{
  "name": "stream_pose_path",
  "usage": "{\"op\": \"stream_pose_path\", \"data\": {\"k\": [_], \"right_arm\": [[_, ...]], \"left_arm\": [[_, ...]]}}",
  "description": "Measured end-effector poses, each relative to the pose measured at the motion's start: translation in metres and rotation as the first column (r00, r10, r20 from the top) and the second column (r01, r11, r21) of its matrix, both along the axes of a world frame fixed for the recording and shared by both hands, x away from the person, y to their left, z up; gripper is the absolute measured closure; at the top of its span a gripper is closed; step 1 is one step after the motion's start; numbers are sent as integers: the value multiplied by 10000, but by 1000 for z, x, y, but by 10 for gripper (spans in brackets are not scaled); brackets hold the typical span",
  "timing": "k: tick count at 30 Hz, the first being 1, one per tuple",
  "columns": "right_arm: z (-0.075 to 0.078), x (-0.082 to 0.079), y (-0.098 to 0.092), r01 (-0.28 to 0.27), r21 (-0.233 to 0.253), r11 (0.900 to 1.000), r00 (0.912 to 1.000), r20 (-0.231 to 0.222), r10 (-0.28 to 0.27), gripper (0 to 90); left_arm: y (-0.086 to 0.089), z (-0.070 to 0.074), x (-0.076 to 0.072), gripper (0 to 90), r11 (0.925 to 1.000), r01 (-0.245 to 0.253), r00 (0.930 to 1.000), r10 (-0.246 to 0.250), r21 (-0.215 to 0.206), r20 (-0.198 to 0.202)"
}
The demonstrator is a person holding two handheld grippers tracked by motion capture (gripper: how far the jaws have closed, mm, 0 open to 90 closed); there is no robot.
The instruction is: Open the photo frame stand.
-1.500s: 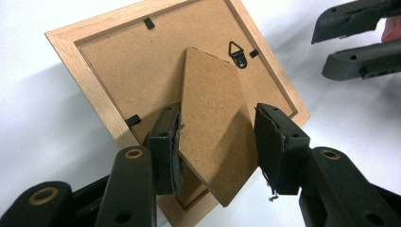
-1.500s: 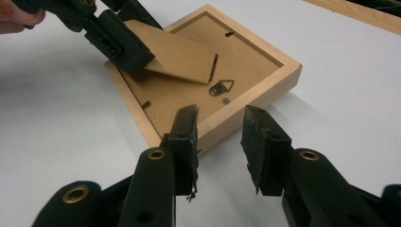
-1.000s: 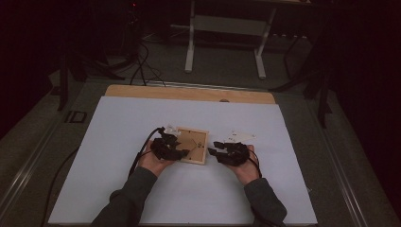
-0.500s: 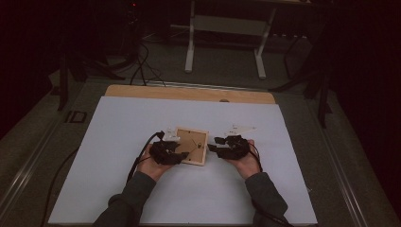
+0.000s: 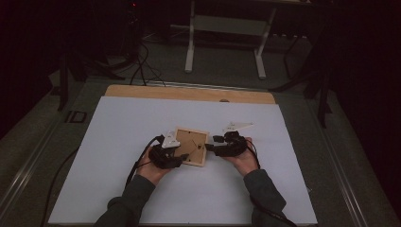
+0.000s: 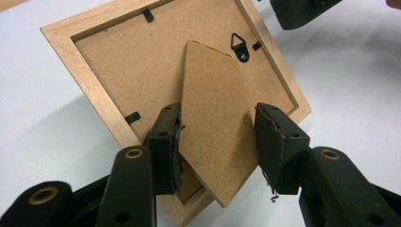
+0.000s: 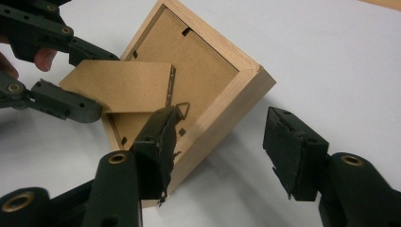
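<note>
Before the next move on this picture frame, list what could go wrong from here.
1. The left gripper has its jaws on either side of the fold-out stand, which hangs on a thin hinge strip; a hard pull might bend or tear it there.
2. The picture frame looks tilted off the white table, and the right gripper stands open around its side edge, so the frame could slip or drop flat.

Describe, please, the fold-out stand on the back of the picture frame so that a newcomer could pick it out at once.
On the white table, between the two hands, a light wooden picture frame lies face down. From its brown backing board a pointed fibreboard stand lifts away on a hinge, with the left gripper jaws on either side of it. Unlike the small black clips and hanger beside it, it is large, brown and wedge-shaped.
</note>
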State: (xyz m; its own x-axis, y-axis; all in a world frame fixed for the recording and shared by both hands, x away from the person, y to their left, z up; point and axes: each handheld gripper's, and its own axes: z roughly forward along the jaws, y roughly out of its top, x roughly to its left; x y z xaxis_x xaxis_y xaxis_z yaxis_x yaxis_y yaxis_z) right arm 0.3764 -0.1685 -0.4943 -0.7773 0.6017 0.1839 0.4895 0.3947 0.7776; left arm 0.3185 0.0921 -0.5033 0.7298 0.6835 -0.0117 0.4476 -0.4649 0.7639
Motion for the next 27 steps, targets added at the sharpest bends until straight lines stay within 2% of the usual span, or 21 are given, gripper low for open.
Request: {"op": "stream_pose_path", "data": {"k": [9, 13, 20, 24, 27], "right_arm": [[-2, 8, 3, 11, 358, 9994, 9992, -405, 3, 411], [-2, 10, 3, 35, 473, 9989, 9989, -469, -13, 415], [-4, 13, 4, -30, 771, 9970, 9973, -726, 87, 410], [-5, 14, 7, -140, 991, 9950, 9959, -872, 227, 418], [-5, 14, 8, -256, 1149, 9930, 9953, -897, 360, 475]], "left_arm": [[0, -2, -9, 550, 9997, 156, 9977, -167, 171, 657], [1, -3, -11, 550, 9995, 256, 9964, -272, 208, 805], [1, -4, -18, 550, 9981, 449, 9890, -502, 413, 1393], [2, -5, -19, 550, 9976, 567, 9869, -619, 391, 1492], [3, -5, -18, 550, 9975, 618, 9869, -660, 333, 1470]]}}
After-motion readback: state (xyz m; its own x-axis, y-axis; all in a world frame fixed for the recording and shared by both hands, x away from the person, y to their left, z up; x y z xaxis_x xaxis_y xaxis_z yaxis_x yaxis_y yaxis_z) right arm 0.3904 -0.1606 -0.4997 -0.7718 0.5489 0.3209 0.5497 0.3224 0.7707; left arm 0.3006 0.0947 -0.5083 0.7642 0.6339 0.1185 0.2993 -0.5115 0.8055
